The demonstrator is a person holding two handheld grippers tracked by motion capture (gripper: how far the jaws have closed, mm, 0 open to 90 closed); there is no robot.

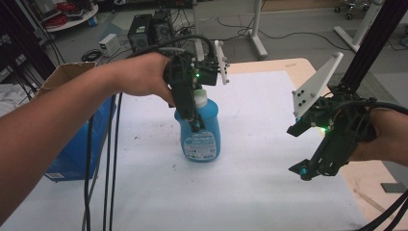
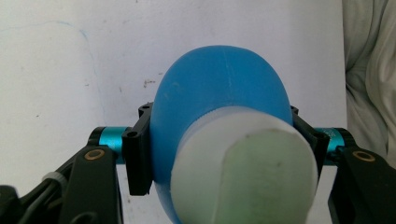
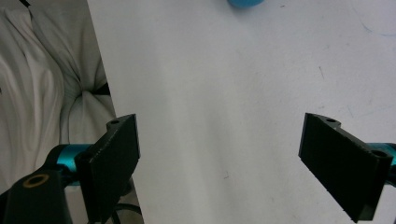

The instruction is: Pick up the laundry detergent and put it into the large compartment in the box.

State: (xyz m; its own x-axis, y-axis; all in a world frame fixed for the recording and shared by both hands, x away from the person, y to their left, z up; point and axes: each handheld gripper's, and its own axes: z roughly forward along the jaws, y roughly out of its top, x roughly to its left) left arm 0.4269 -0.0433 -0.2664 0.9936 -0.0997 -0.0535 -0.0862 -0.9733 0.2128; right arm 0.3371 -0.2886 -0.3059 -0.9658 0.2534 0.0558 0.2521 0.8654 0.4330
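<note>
Nearest to me in the high view is my own left forearm, coming in from the bottom left and stretching across to the left gripper, which I hold pointing down over the middle of the table. Its black jaws are clamped on the blue plastic bottle with the white cap, one pad on each side of the shoulder just below the cap. In the left gripper view the cap's flat top sits right under the lens and the blue shoulder bulges between the two pads, which press against it on either side. The bottle stands upright on the white sheet that covers the table, roughly at its centre, with its printed label facing me.

My right gripper hangs over the right side of the sheet, well apart from the bottle, tilted down and toward the left. Its jaws stand wide apart with nothing between them; the right gripper view shows bare white sheet between the two black pads and the blue base of the bottle at the very top edge.

At the table's left edge a blue bag stands by a cardboard box. Black cables trail down from my left hand.
</note>
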